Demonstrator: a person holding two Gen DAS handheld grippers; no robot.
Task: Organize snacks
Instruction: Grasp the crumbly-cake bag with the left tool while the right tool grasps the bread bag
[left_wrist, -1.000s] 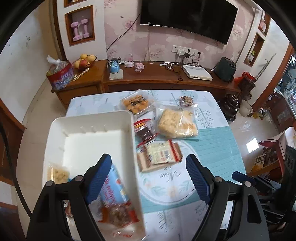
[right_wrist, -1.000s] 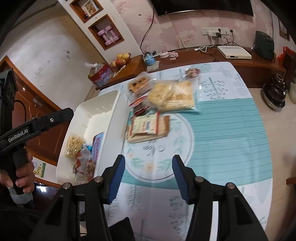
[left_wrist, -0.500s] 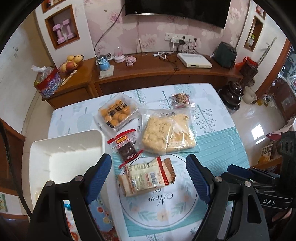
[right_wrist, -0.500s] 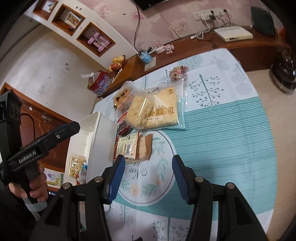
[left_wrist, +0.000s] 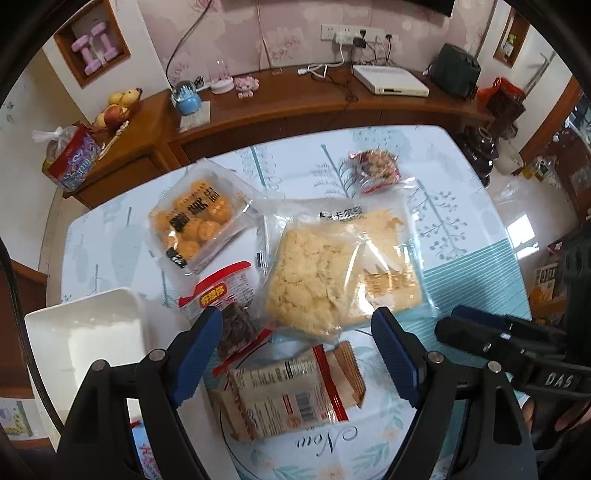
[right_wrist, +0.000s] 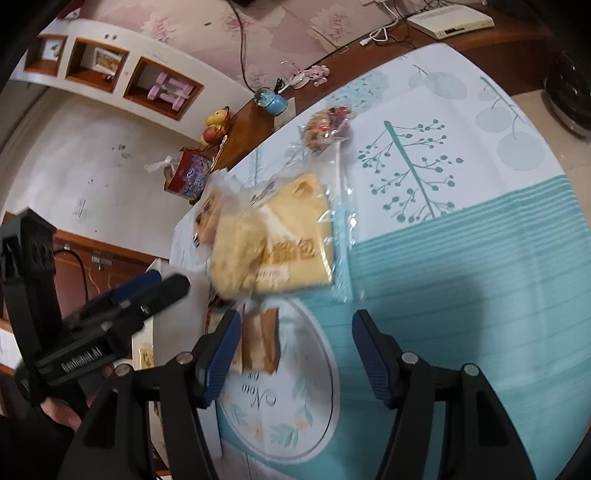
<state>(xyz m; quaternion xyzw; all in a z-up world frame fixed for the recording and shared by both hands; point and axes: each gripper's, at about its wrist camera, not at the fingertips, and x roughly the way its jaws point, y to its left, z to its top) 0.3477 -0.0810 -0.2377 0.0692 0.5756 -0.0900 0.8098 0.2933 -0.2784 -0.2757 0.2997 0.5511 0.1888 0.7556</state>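
Note:
My left gripper (left_wrist: 295, 350) is open and empty, above a brown cracker packet (left_wrist: 288, 391) with a white label. Beyond it lie a red-edged packet of dark snacks (left_wrist: 229, 310), a large clear bag of pale pastry (left_wrist: 340, 273), a bag of round golden biscuits (left_wrist: 195, 221) and a small packet of mixed nuts (left_wrist: 373, 168). The white bin (left_wrist: 85, 332) is at the left. My right gripper (right_wrist: 291, 350) is open and empty over the tablecloth, with the brown packet (right_wrist: 262, 343) by its left finger and the pastry bag (right_wrist: 280, 240) ahead.
The table (left_wrist: 461, 206) has a teal and white printed cloth. A wooden sideboard (left_wrist: 295, 99) with a fruit bowl, a red tin and a white box stands behind it. The right gripper's body (left_wrist: 517, 350) is at the right of the left wrist view.
The left gripper has moved right, off the white bin and over the loose packets. The right gripper has moved forward toward the pastry bag. Both stay open.

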